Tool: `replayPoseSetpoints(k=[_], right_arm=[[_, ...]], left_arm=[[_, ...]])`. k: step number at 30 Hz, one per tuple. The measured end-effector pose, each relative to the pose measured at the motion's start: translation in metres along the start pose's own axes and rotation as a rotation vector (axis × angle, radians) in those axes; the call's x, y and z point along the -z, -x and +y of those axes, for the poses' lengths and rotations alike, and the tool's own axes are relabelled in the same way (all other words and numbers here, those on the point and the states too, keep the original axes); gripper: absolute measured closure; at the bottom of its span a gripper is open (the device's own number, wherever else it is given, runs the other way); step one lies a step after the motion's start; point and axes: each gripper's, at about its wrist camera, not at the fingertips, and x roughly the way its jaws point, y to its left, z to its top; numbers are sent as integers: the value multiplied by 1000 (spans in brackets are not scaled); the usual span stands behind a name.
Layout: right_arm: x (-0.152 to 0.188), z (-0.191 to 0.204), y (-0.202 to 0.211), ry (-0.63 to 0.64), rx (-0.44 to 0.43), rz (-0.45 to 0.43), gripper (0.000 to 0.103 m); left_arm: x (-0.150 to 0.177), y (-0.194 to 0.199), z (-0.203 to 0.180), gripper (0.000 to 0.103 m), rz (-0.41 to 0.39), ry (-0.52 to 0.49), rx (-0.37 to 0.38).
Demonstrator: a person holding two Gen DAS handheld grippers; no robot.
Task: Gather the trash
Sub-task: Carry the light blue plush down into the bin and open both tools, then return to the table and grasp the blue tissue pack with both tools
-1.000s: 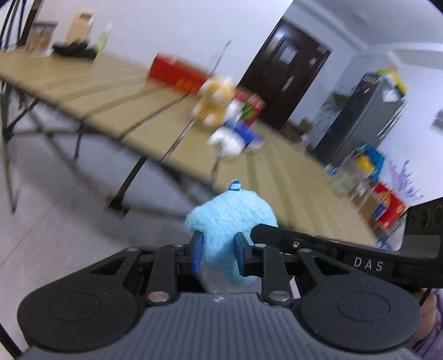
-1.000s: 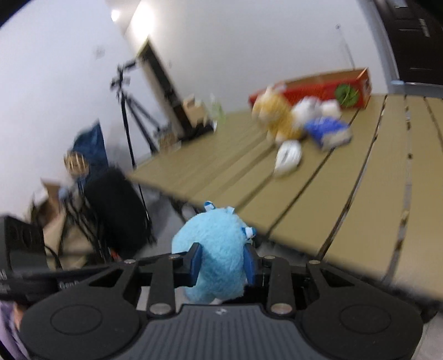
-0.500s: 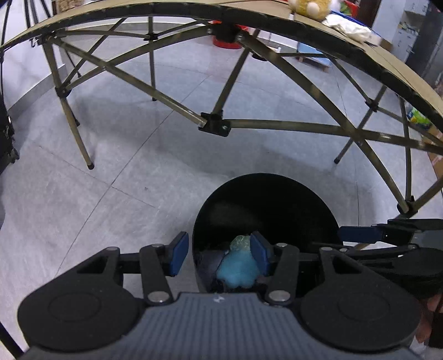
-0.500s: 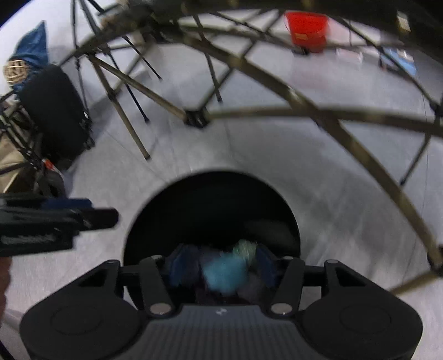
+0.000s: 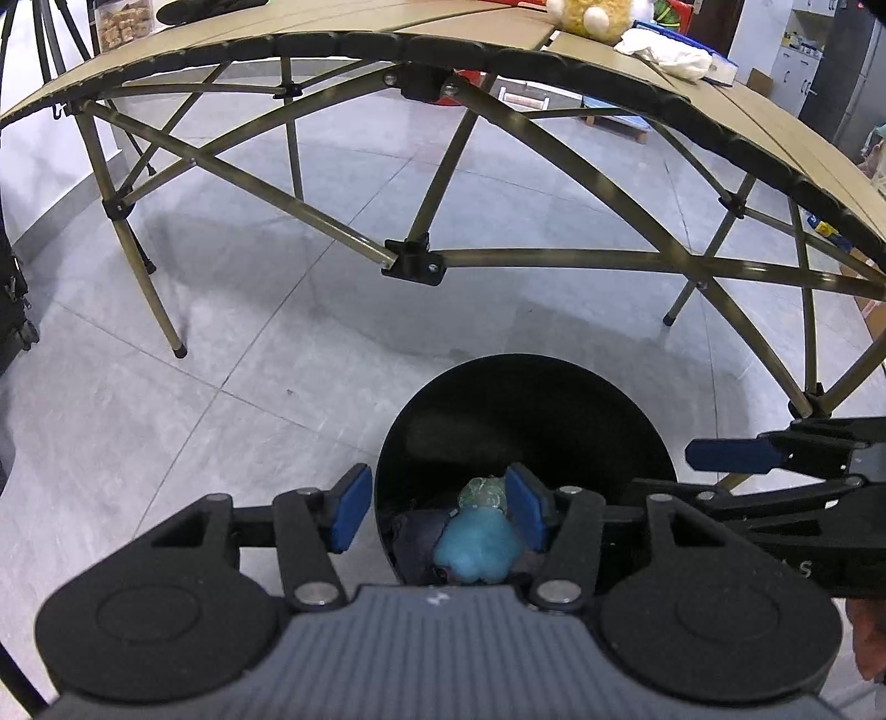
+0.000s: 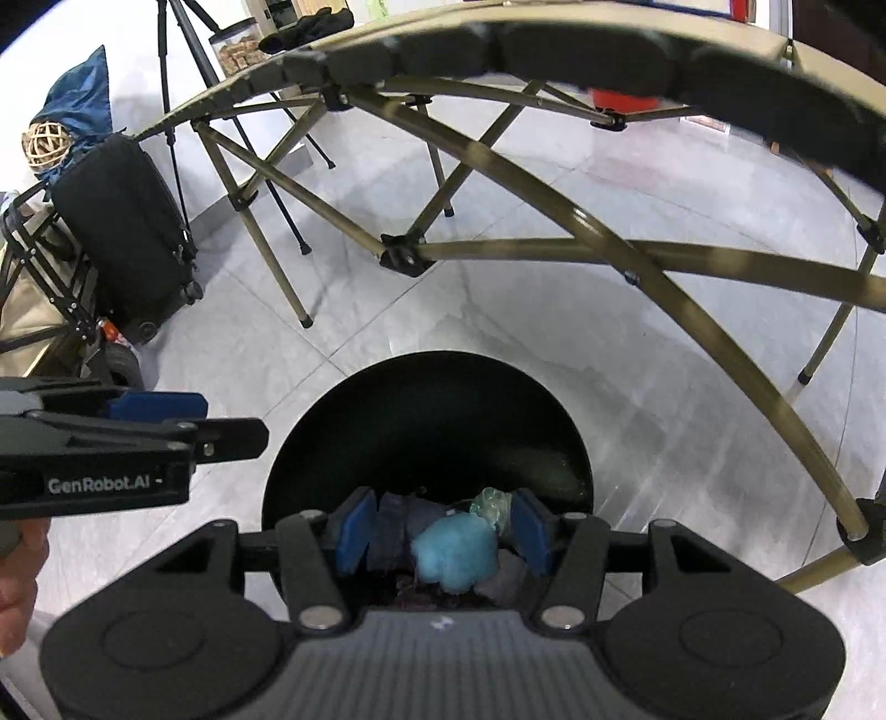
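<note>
Between my left claw (image 5: 437, 515) pads nothing is gripped: jaws stand about half spread, have just been opening, and the blue plush (image 5: 477, 545) seen through the gap lies down inside the black bin (image 5: 526, 399), not touching either pad. Same for my right claw (image 6: 443, 531), lower centre of its frame: half spread, just been opening, empty, with the plush showing below it in the bin. Each claw also shows from the side at the other view's edge, hanging over the bin rim.

Handling, my guess: plush is light, soft, squashy, not fragile, not slippery; fuzzy pile gives the pads good bite. If I had to retake it, I'd pinch across the fat middle of the body, since small bits like ears would just stretch. It needs a deep close because it compresses.

Looks: bright sky-blue, fluffy, roundish lump, lying on dark purple-grey rags, touching a crumpled clear-green wrapper (image 5: 483, 492) just above it in frame. I can't tell which way it faces.

Outward: bin sits on grey tiled floor (image 5: 194, 399), just in front of the folding desk (image 5: 747, 116) arching across the top of frame. Upper right on the desk, a yellow plush (image 5: 590, 14) and a white cloth (image 5: 664, 52) remain, likely next to collect.
</note>
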Motion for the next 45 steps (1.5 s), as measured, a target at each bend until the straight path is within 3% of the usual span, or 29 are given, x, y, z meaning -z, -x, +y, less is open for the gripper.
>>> replayPoseSetpoints(k=[9, 18, 22, 26, 28, 30, 33, 34, 36, 38, 40, 43, 45], right_arm=[[1, 0, 0, 18, 22, 19, 47], [1, 0, 3, 32, 45, 27, 42], [1, 3, 11, 40, 49, -17, 42], [-2, 12, 37, 79, 26, -123, 42], [-3, 17, 58, 92, -1, -203, 42], [-1, 25, 92, 124, -9, -363, 43], [-2, 27, 139, 133, -102, -558, 45], [-6, 25, 155, 121, -95, -637, 44], [-29, 16, 174, 107, 32, -730, 38], [-65, -6, 170, 63, 134, -683, 24], [-105, -35, 152, -16, 185, -592, 25], [-153, -61, 114, -49, 299, -534, 28], [-176, -68, 91, -31, 281, -470, 31]], left_arm=[[4, -3, -4, 33, 52, -7, 22], [7, -7, -5, 27, 118, 5, 46], [5, -5, -6, 27, 111, 2, 36], [-5, 18, -4, 27, 11, -5, 47], [-11, 46, -3, 27, -134, -8, 52], [-15, 84, 0, 27, -336, 1, 86], [-21, 117, -1, 27, -515, 6, 118], [-25, 122, -3, 27, -554, 19, 125], [-40, 122, -10, 27, -584, 32, 139], [-64, 117, -23, 27, -611, 30, 135], [-87, 106, -32, 27, -616, 39, 145], [-110, 80, -36, 27, -598, 100, 151], [-119, 68, -32, 27, -538, 169, 164]])
